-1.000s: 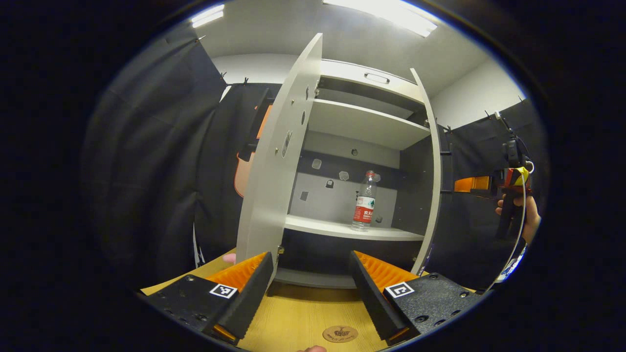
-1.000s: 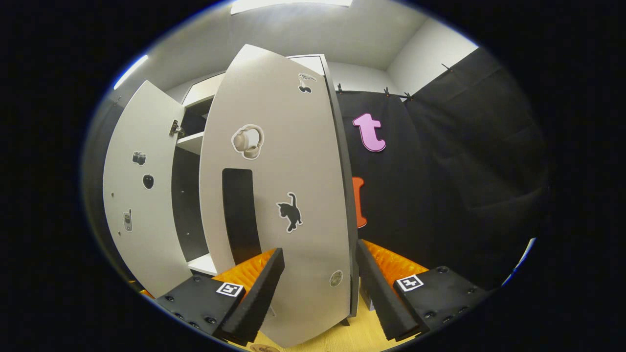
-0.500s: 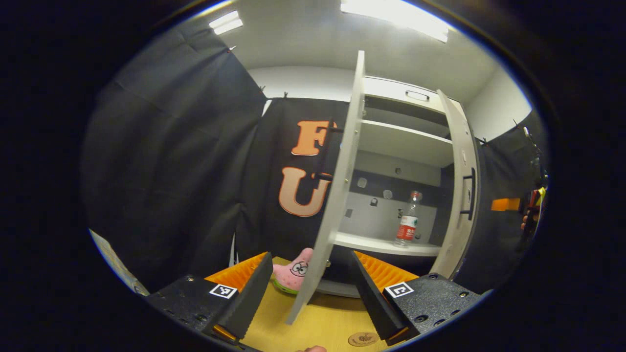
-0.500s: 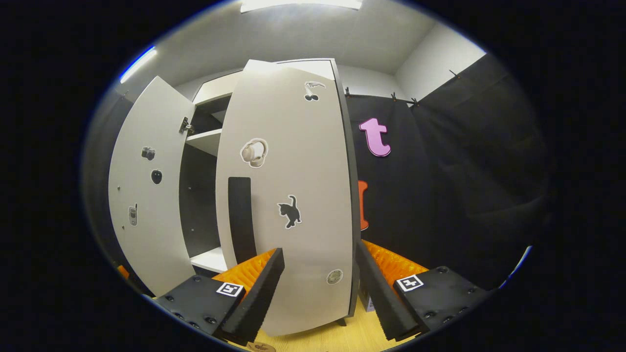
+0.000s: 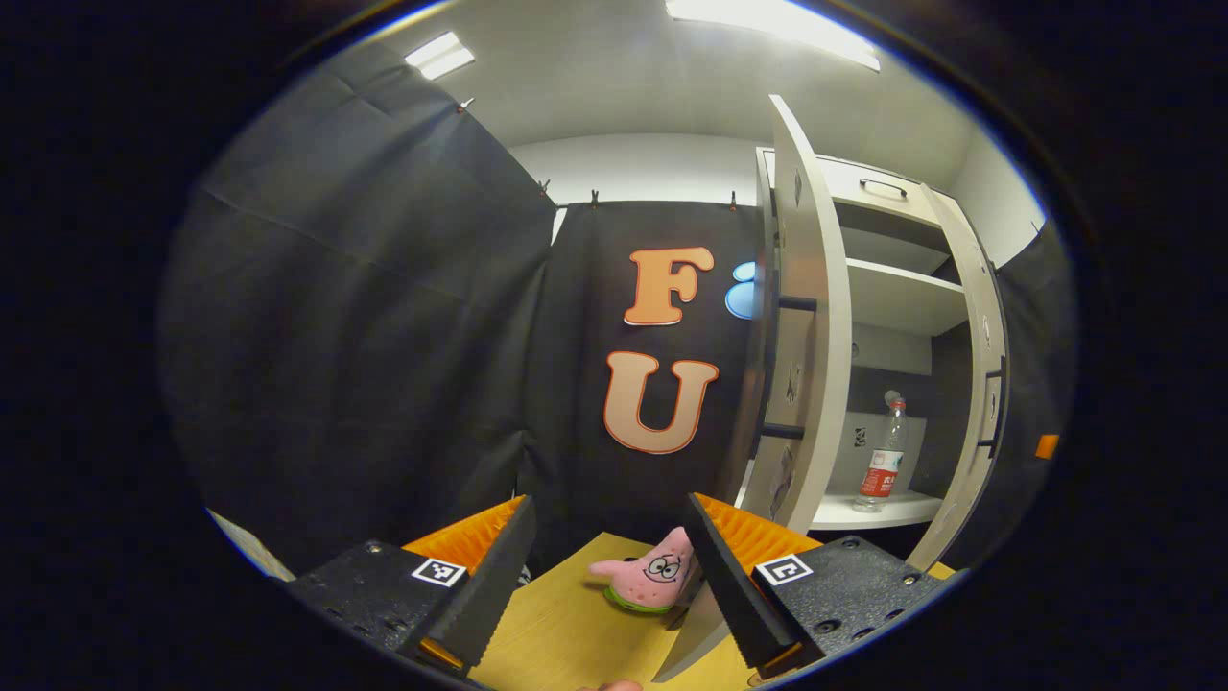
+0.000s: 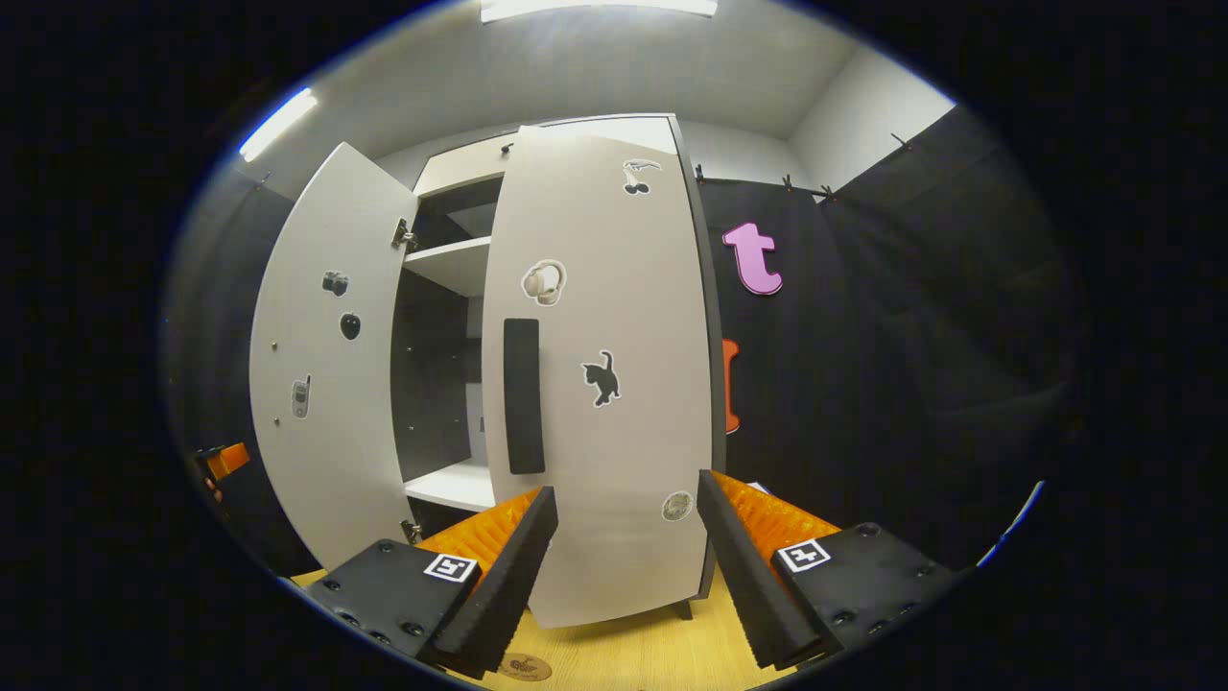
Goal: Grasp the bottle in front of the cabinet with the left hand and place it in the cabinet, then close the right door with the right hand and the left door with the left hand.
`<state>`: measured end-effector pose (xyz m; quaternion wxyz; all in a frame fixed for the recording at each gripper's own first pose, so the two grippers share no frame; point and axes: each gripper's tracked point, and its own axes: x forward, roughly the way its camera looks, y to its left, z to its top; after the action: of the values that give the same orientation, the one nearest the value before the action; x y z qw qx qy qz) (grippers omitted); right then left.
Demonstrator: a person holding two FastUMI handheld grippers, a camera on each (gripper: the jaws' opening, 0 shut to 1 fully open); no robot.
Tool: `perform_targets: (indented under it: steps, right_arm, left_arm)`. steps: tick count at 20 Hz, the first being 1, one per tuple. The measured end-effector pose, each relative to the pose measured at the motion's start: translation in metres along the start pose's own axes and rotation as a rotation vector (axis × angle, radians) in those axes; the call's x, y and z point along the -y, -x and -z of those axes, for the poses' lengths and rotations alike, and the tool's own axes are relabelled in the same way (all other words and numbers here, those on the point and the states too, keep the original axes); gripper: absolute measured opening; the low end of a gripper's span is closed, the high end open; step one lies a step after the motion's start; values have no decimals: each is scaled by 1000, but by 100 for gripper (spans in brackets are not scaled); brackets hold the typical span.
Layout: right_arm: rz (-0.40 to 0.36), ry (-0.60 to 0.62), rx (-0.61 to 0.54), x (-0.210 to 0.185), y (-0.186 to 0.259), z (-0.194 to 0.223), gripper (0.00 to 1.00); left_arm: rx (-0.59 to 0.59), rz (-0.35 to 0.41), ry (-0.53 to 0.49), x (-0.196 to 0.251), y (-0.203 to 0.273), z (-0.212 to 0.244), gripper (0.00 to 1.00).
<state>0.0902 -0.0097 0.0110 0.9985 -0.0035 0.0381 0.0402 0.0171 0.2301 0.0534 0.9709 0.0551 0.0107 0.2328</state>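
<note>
The left gripper (image 5: 606, 576) hangs wide open and empty above the wooden tabletop (image 5: 566, 633), its fingers framing a pink starfish toy (image 5: 645, 579) that lies just beside the left door (image 5: 801, 336). That door stands well open, seen nearly edge-on, with its dark handle (image 5: 772, 369) on the outer face. Beyond it the bottle (image 5: 883, 453) stands upright on the lower shelf (image 5: 868, 509) of the cabinet (image 5: 902, 288), so the placing step looks done. The right gripper (image 6: 622, 566) is likewise spread wide and holds nothing, close before the right door (image 6: 604, 384), which looks nearly shut; its black handle (image 6: 523, 395) sits near the free edge. Both doors read as stiff, light panels swinging on hinges: a push on the flat face near the free edge, away from the hinge, would likely turn them with least effort, though smooth laminate could let a finger slide. The bottle seems light and easily toppled if a door slams.
</note>
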Motion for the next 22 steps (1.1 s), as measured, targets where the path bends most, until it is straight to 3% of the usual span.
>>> perform_targets:
  steps: [7,11,13,14,15,19,22]
  right_arm:
    - [12,21,-71,3,24,42,97]
    - [38,1,-88,14,32,52,98]
    - [57,7,-91,23,35,52,97]
    - [64,7,-90,25,35,51,97]
    - [66,6,-89,26,35,51,97]
    - [69,2,-79,27,33,49,97]
    - [66,1,-84,26,33,51,97]
  left_arm:
    - [21,18,34,7,-60,-10,94]
    - [78,8,17,8,-63,-22,94]
    - [72,41,28,12,-63,-21,90]
    - [56,73,30,15,-63,-20,96]
    - [48,101,34,18,-60,-19,88]
    - [41,130,18,34,-58,-21,92]
    - [28,200,9,57,-51,-20,92]
